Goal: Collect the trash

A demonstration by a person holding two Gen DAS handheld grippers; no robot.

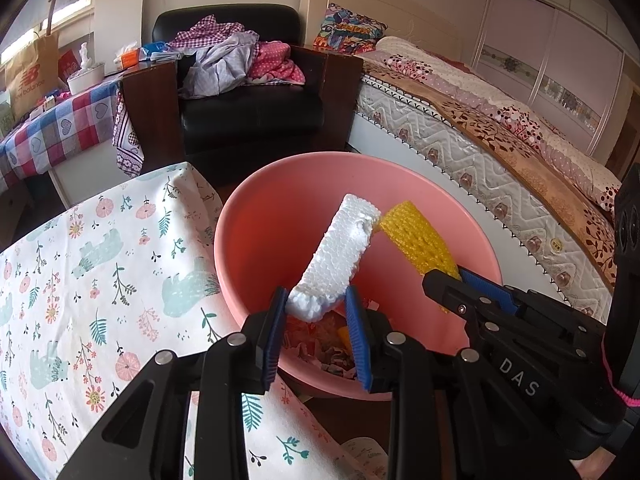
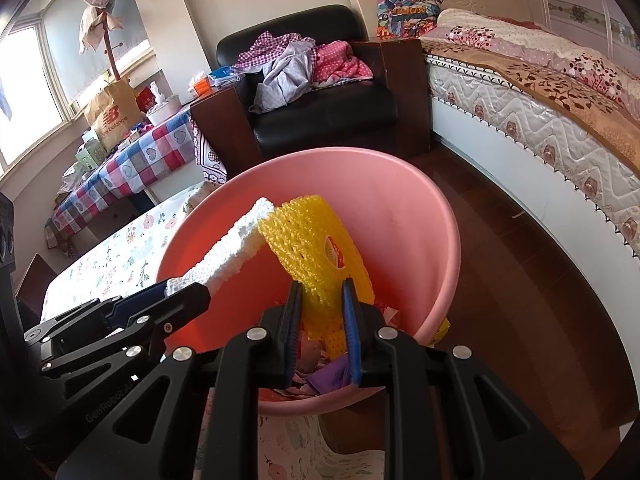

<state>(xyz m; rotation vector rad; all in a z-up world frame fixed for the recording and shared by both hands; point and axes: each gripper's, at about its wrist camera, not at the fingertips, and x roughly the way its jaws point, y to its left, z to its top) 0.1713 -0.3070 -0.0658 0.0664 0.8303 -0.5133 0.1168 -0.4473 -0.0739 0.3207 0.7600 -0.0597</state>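
Gripping a white styrofoam strip by its lower end, the left gripper hangs over the open mouth of a pink plastic bucket, its blue pads clenched on the foam. The strip slants up and to the right, and its upper end touches a yellow foam fruit net. That net is pinched at its lower part between the fingers of the right gripper, which also hangs over the bucket; a red and white sticker sits on the net, its print too small to read. Both pieces are above the bucket's interior, not lying in it. At the bottom of the bucket lies crumpled paper trash in pink, purple and white.

The bucket stands just beside the near corner of a table covered by a white floral tablecloth. The right gripper's body reads "DAS" in the left wrist view, and the left gripper's body carries "GenRobot.AI" in the right wrist view.

Farther back, a black leather armchair holds a heap of clothes. To its left, a table with a checked cloth bears a brown paper bag printed "new balance". A bed with a quilted mattress runs along the right.
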